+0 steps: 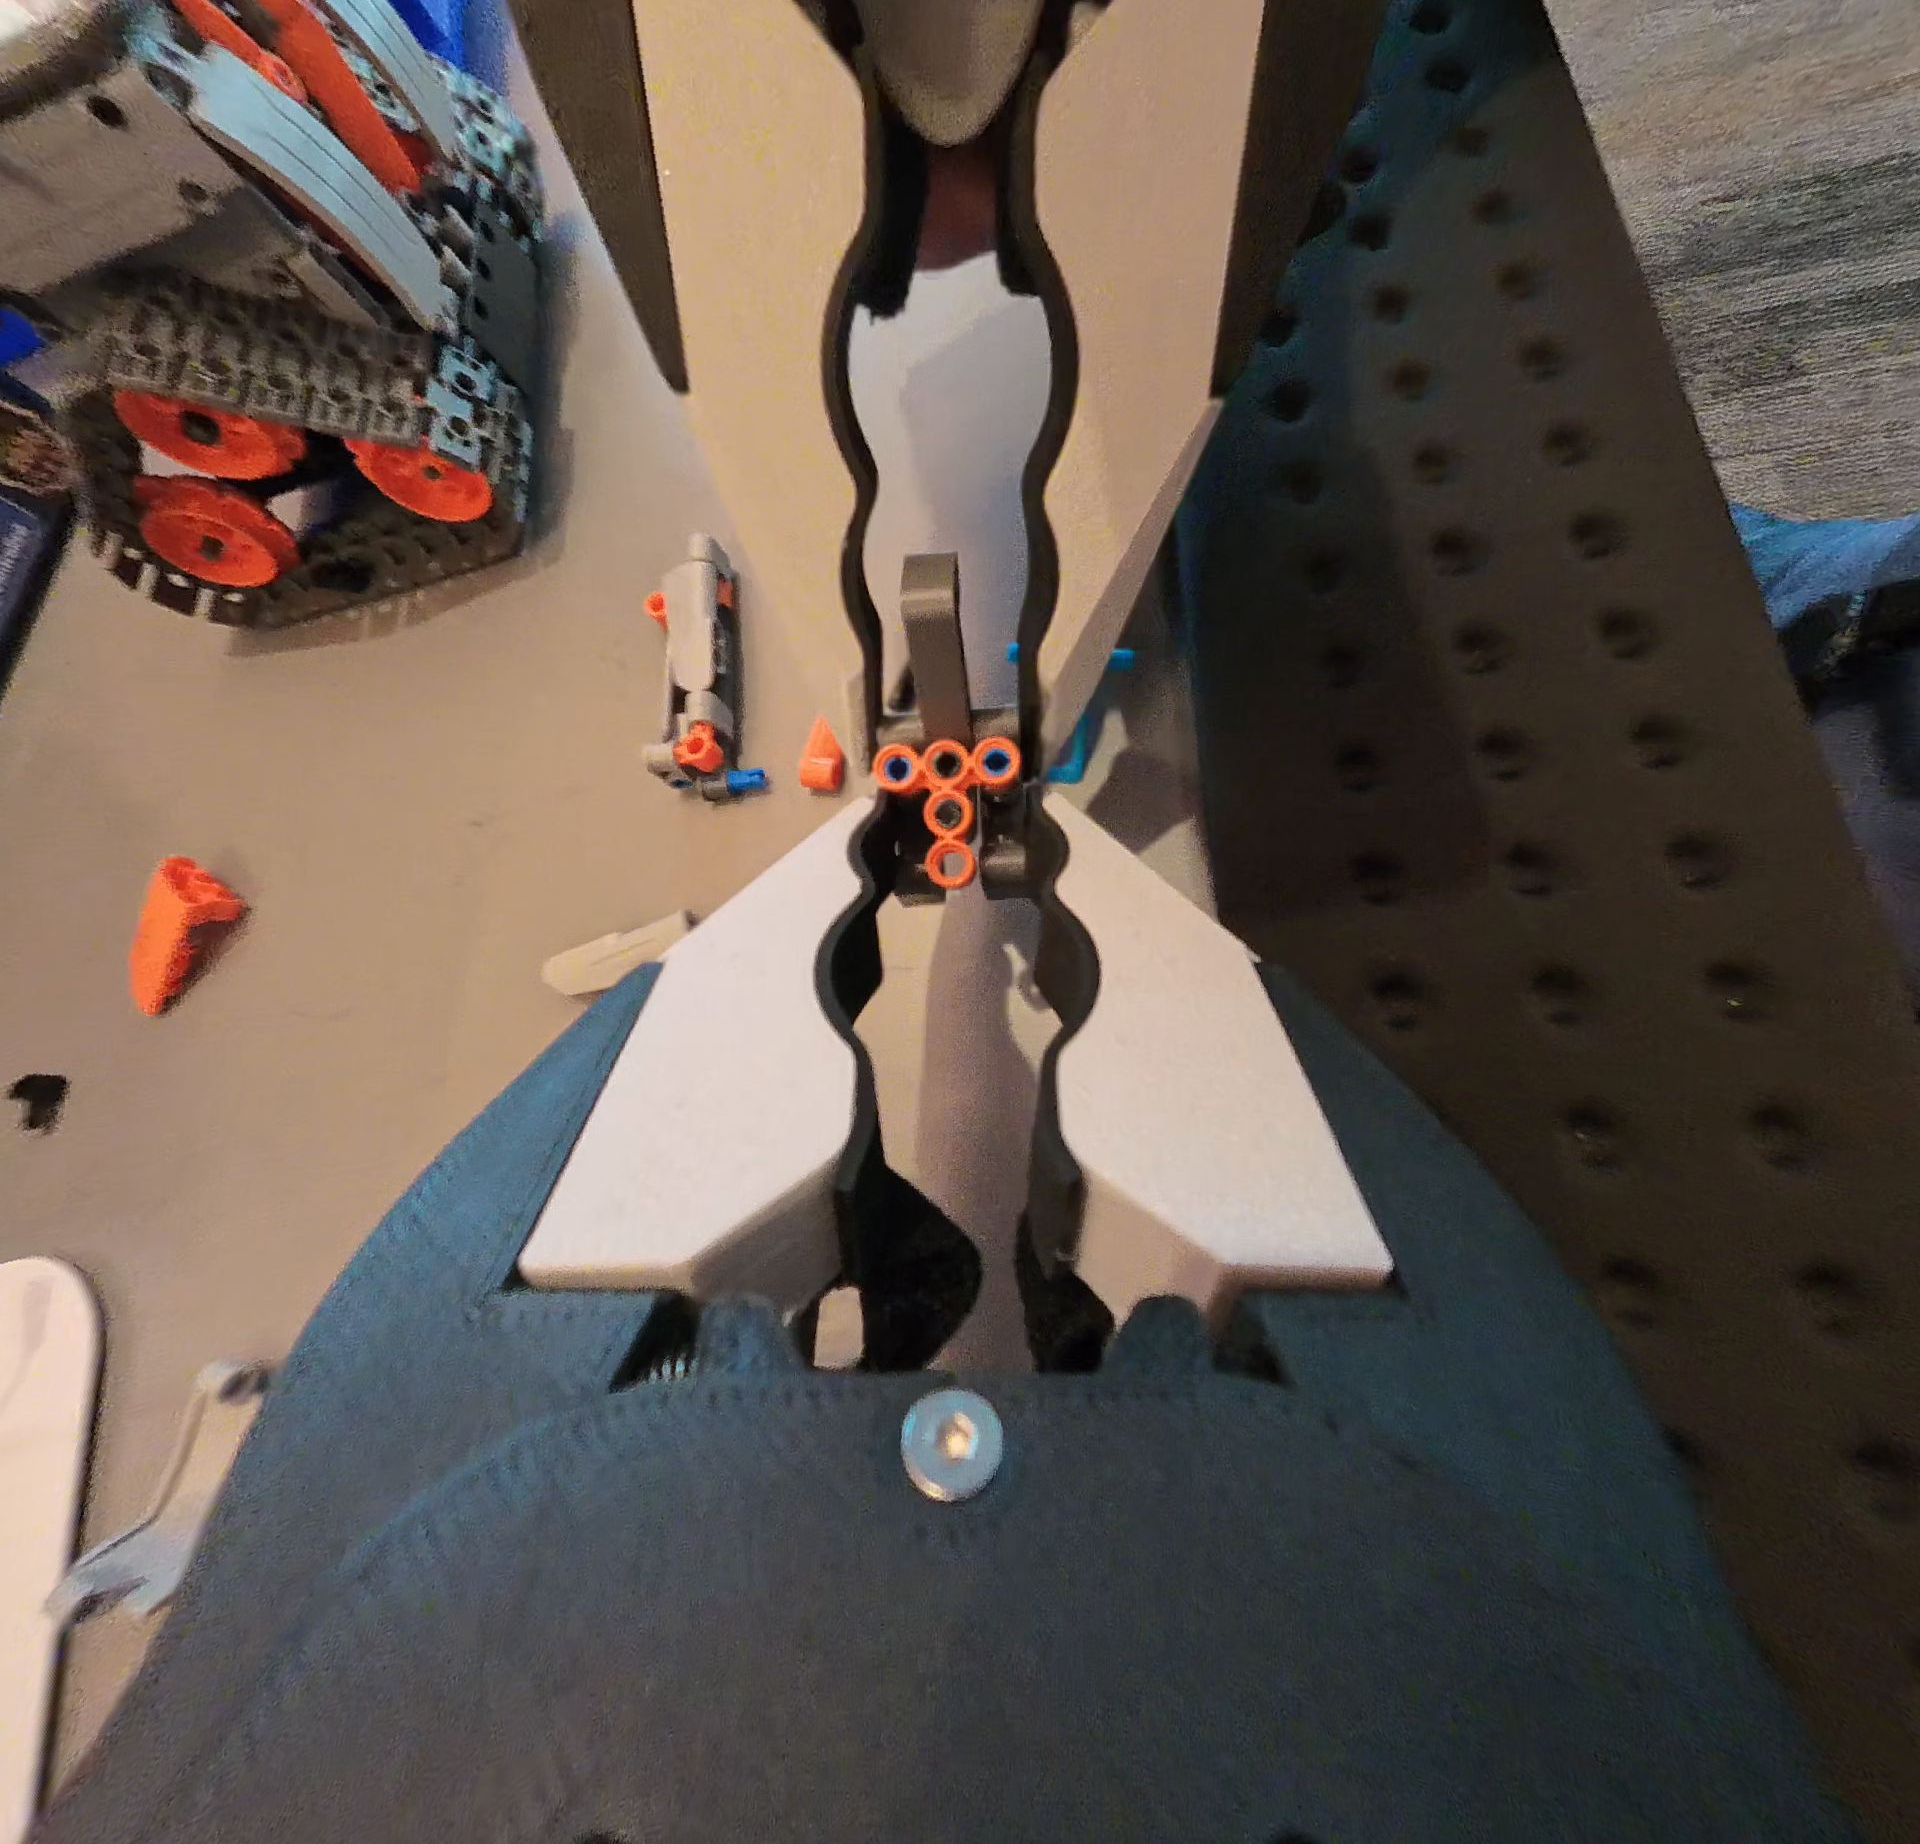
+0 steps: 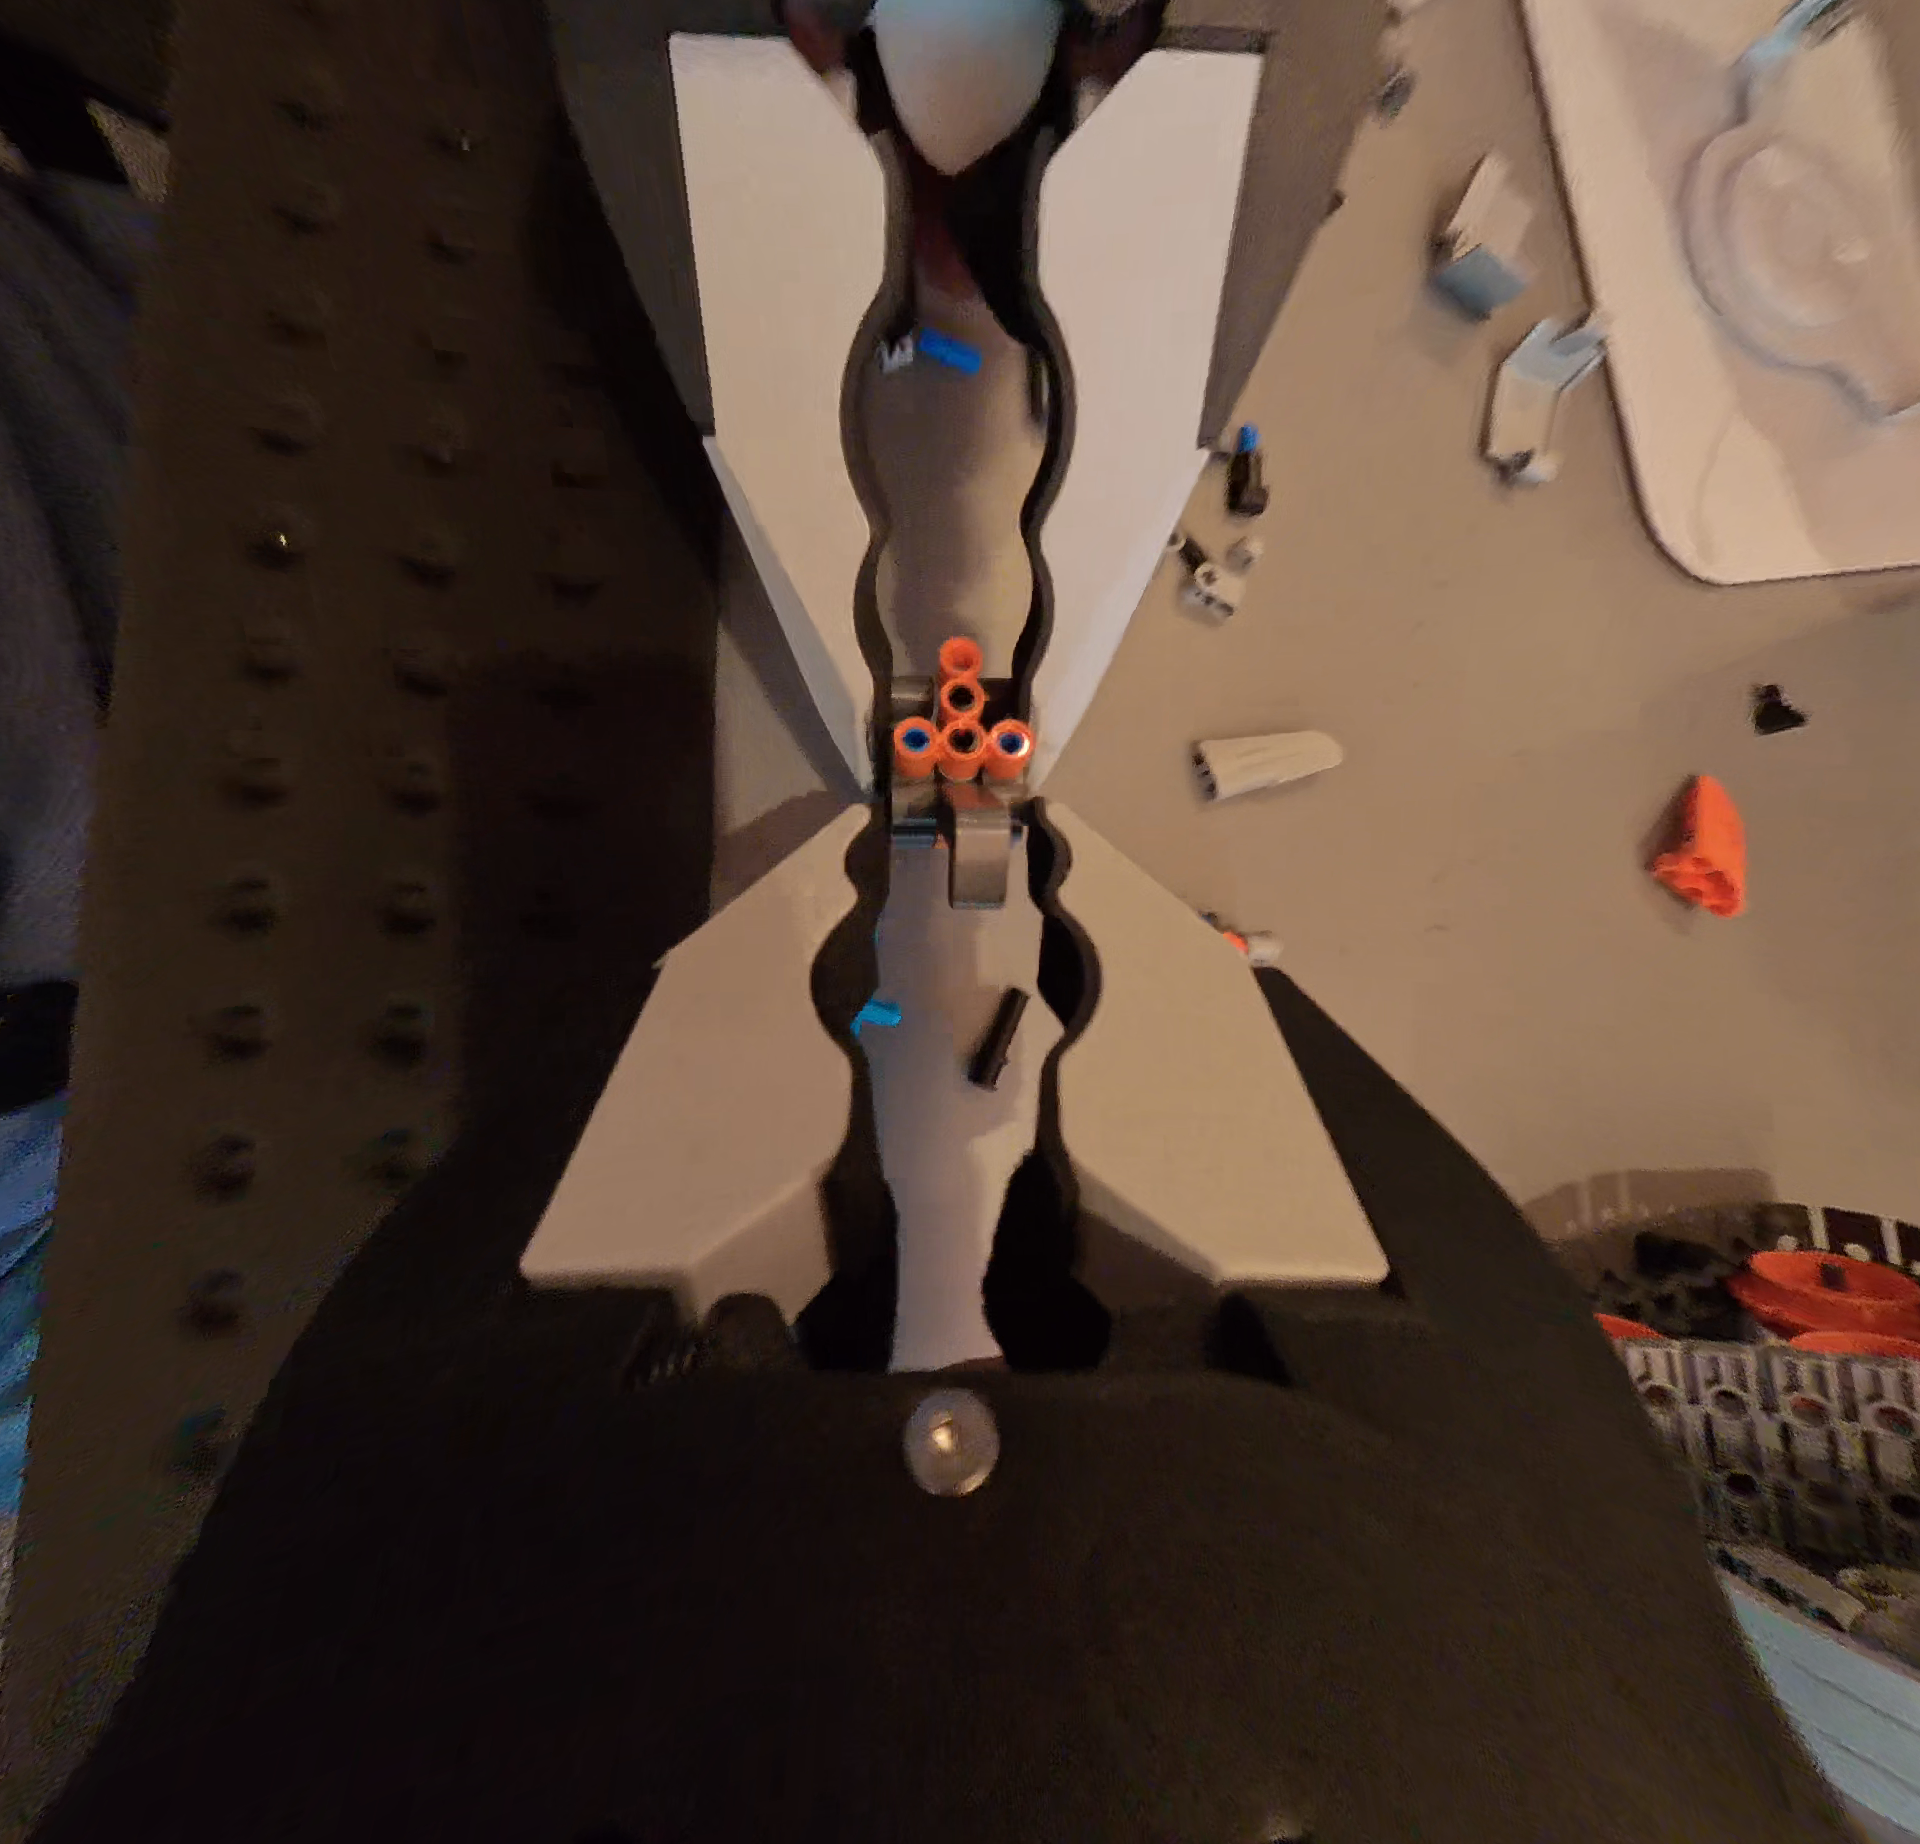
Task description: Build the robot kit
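Two hand-held grippers meet tip to tip over a beige table, both clamped on one small brick assembly.

Left wrist view: the left gripper has its jaws drawn narrow around the lower part of an orange T-piece, a five-hole beam with blue pins in two of its upper holes, joined to grey parts. The right gripper comes in from the opposite side and grips the same assembly at its upper end; a grey lever rises between its fingers. To the left stands a tracked model with orange wheels and grey panels. Loose on the table lie a grey sub-assembly, a small orange cone, an orange wedge and a pale grey panel. A perforated dark panel fills the right side.

Right wrist view: the right gripper is closed narrowly on the grey base of the assembly, the T-piece just beyond its tips, held from the far side by the left gripper. A black pin lies on the table below, between the fingers. To the right lie a grey panel, an orange wedge and a white tray; the last is blurred
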The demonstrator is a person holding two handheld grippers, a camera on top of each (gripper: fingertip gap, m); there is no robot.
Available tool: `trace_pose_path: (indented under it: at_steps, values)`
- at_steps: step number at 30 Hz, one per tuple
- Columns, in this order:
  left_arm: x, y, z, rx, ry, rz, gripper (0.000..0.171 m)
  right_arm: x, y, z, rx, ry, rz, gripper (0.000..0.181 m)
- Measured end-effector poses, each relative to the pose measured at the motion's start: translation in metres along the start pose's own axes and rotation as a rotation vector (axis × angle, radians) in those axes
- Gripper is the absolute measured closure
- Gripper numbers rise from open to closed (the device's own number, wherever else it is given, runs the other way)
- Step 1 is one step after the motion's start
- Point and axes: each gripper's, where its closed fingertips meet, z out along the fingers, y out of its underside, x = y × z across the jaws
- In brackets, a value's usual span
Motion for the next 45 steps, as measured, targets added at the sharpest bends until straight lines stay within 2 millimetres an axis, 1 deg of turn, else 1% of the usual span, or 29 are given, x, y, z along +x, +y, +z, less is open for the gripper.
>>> trace_pose_path:
  at_steps: [3, 5, 8, 11, 12, 13, 15, 17, 18, 20, 22, 25, 27, 29, 31, 32, 35, 37, 40, 45]
  values:
    - [-0.008, -0.009, -0.009, 0.028, -0.042, 0.015, 0.149, 0.009, -0.009, -0.007, 0.059, 0.038, 0.015, 0.158]
    - [-0.012, -0.017, -0.016, 0.08, -0.058, 0.011, 0.148, 0.012, -0.016, -0.013, 0.122, 0.047, 0.041, 0.158]
    - [-0.015, -0.035, -0.031, 0.191, -0.044, -0.038, 0.146, 0.016, -0.032, -0.03, 0.292, 0.009, 0.136, 0.158]
    - [-0.018, -0.047, -0.042, 0.272, -0.025, -0.094, 0.143, 0.017, -0.044, -0.045, 0.451, -0.028, 0.227, 0.158]
    - [-0.016, -0.052, -0.046, 0.307, 0.011, -0.126, 0.14, 0.015, -0.05, -0.051, 0.52, -0.065, 0.267, 0.158]
    - [-0.013, -0.055, -0.048, 0.325, 0.036, -0.143, 0.144, 0.012, -0.052, -0.054, 0.547, -0.084, 0.289, 0.158]
    - [-0.015, -0.056, -0.048, 0.335, 0.002, -0.125, 0.146, 0.015, -0.051, -0.053, 0.54, -0.015, 0.266, 0.158]
    - [-0.017, -0.059, -0.051, 0.35, 0.005, -0.144, 0.147, 0.016, -0.054, -0.056, 0.568, -0.006, 0.289, 0.158]
    - [-0.018, -0.058, -0.051, 0.344, -0.005, -0.139, 0.147, 0.018, -0.053, -0.057, 0.558, 0.024, 0.276, 0.158]
    - [-0.018, -0.058, -0.052, 0.323, -0.022, -0.12, 0.148, 0.018, -0.05, -0.059, 0.51, 0.077, 0.229, 0.151]
    - [-0.023, -0.053, -0.05, 0.268, -0.072, -0.085, 0.147, 0.019, -0.051, -0.067, 0.464, 0.152, 0.167, 0.149]
    - [-0.029, -0.044, -0.046, 0.156, -0.182, 0.022, 0.147, 0.02, -0.061, -0.079, 0.407, 0.212, 0.103, 0.148]
    - [-0.026, -0.046, -0.043, 0.13, -0.204, 0.063, 0.147, 0.02, -0.069, -0.082, 0.37, 0.255, 0.036, 0.149]
    - [-0.024, -0.047, -0.042, 0.113, -0.221, 0.095, 0.147, 0.022, -0.069, -0.074, 0.287, 0.294, -0.026, 0.154]
    - [-0.023, -0.05, -0.044, 0.114, -0.23, 0.11, 0.148, 0.023, -0.062, -0.061, 0.207, 0.288, -0.06, 0.164]
    - [-0.022, -0.049, -0.043, 0.106, -0.228, 0.113, 0.148, 0.023, -0.061, -0.057, 0.191, 0.281, -0.071, 0.166]
    - [-0.023, -0.047, -0.043, 0.087, -0.25, 0.141, 0.147, 0.019, -0.065, -0.053, 0.185, 0.256, -0.116, 0.175]
    - [-0.025, -0.046, -0.043, 0.092, -0.262, 0.152, 0.148, 0.02, -0.064, -0.052, 0.168, 0.261, -0.148, 0.176]
    - [-0.024, -0.053, -0.048, 0.161, -0.233, 0.112, 0.148, 0.021, -0.069, -0.058, 0.277, 0.226, -0.071, 0.177]
    - [-0.02, -0.076, -0.064, 0.344, -0.15, 0.003, 0.149, 0.022, -0.082, -0.092, 0.596, 0.148, 0.093, 0.177]
